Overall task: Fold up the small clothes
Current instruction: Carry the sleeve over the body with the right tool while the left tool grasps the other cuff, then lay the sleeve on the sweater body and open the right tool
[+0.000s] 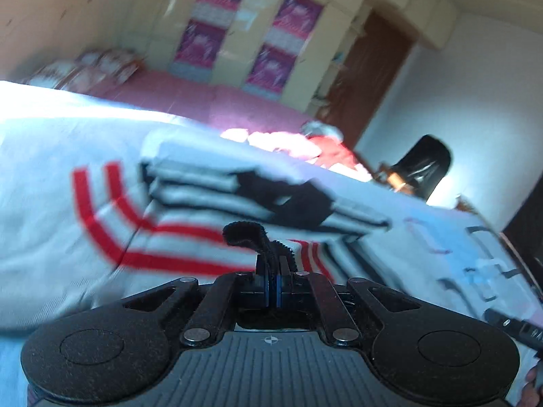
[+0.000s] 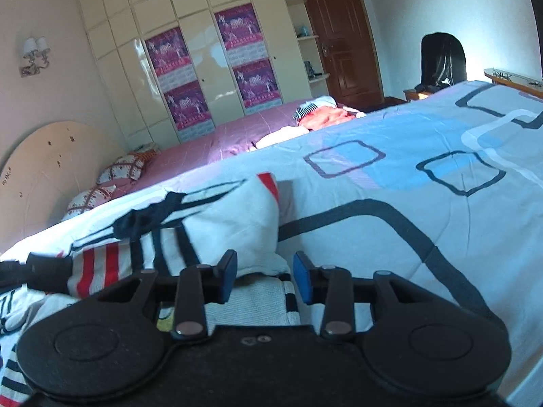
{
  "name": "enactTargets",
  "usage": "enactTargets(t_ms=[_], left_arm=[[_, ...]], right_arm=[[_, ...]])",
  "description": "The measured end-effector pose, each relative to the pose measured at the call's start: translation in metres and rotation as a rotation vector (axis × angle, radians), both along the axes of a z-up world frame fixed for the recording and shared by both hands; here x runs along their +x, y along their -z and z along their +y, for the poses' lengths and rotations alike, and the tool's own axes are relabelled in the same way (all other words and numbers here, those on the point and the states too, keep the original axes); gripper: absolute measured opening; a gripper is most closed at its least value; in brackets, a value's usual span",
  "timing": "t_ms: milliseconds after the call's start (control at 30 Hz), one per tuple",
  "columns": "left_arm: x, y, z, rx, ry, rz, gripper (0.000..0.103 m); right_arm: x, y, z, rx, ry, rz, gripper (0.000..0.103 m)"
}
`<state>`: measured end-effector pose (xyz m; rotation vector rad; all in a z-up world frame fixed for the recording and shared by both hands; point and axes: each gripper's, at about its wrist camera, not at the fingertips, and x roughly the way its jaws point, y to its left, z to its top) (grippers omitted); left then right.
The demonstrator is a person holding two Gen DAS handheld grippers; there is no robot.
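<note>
A white small garment [image 1: 190, 203] with red and black stripes lies partly folded on the bed. My left gripper [image 1: 274, 264] is shut on a black ribbed edge [image 1: 247, 234] of the garment, which curls up out of the jaws. In the right wrist view the same garment [image 2: 224, 217] lies bunched at the left, a folded white flap on top. My right gripper [image 2: 264, 278] is open just above the garment's near edge, with knit cloth [image 2: 251, 302] under it. The left gripper [image 2: 37, 271] shows at the far left of that view.
The bedspread [image 2: 424, 176] is pale blue with dark rounded squares. A pink-covered bed [image 2: 217, 142] beyond it holds patterned pillows [image 2: 125, 166] and a pile of red and white clothes [image 2: 322, 115]. A wardrobe, a brown door [image 2: 339, 34] and a black chair [image 2: 441, 57] stand behind.
</note>
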<state>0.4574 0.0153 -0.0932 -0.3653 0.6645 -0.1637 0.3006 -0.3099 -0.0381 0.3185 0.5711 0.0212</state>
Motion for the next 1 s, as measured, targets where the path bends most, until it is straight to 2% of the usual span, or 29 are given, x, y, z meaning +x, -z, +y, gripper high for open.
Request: enactTargets(t_ms=[133,233,300,333,400,567,633,667,733,800,867,933,1000], left_arm=[[-0.005,0.012,0.013,0.001,-0.030,0.024,0.003],[-0.008,0.008,0.010,0.006,-0.026,-0.009,0.003],[-0.010,0.011,0.009,0.019,-0.030,0.000,0.003],[-0.008,0.016,0.008,0.030,-0.031,0.026,0.003],[-0.009,0.035,0.004,0.068,-0.032,0.092,0.003],[-0.015,0.036,0.008,0.036,-0.052,0.079,0.003],[-0.019,0.030,0.012,0.067,-0.103,0.064,0.005],[-0.022,0.025,0.014,0.083,-0.132,0.048,0.010],[-0.025,0.010,0.016,0.133,-0.178,-0.007,0.012],[-0.017,-0.003,0.009,0.164,-0.152,-0.054,0.012],[-0.001,-0.006,-0.007,0.177,-0.076,-0.072,0.012],[0.019,0.006,-0.024,0.188,-0.001,-0.029,0.012],[0.031,0.025,-0.033,0.206,0.024,0.027,0.012]], right_arm=[[0.022,0.008,-0.003,0.017,-0.002,0.033,0.034],[0.033,0.012,-0.004,0.017,-0.004,0.038,0.032],[0.040,0.017,-0.002,0.008,-0.026,0.045,0.024],[0.046,0.023,0.003,-0.023,-0.041,0.075,0.021],[0.060,0.043,0.011,-0.085,-0.063,0.174,0.025],[0.056,0.040,0.007,-0.098,-0.091,0.158,0.026],[0.056,0.031,0.001,-0.100,-0.091,0.108,0.028],[0.057,0.026,-0.001,-0.106,-0.095,0.081,0.028],[0.066,0.016,-0.008,-0.106,-0.102,0.030,0.026],[0.081,0.014,-0.013,-0.105,-0.109,0.008,0.024],[0.104,0.015,-0.015,-0.090,-0.130,-0.008,0.022],[0.125,0.020,-0.011,-0.091,-0.163,-0.032,0.021],[0.147,0.030,-0.005,-0.083,-0.218,-0.034,0.019]])
